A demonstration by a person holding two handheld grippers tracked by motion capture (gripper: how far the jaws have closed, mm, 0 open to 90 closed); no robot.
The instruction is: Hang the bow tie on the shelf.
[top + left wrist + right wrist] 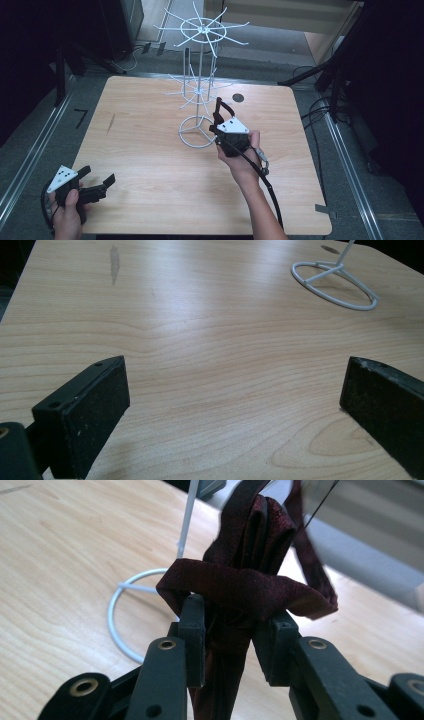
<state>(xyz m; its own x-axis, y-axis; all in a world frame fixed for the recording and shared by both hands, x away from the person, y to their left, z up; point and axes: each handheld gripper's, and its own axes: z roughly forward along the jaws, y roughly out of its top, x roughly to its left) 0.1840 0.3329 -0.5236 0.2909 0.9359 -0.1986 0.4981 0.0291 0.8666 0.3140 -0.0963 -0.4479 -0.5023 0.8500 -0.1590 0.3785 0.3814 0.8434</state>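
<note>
Necktie [250,580] sits clamped between right hand-held gripper [232,630] jaws.

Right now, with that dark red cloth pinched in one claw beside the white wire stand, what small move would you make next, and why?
Probably lift the right gripper toward one of the arms of the white wire stand. Its jaws are shut on a dark red folded cloth, held low near the stand's base ring, and every arm on the stand looks bare. The left gripper rests open, holding nothing, at the table's near corner.
</note>
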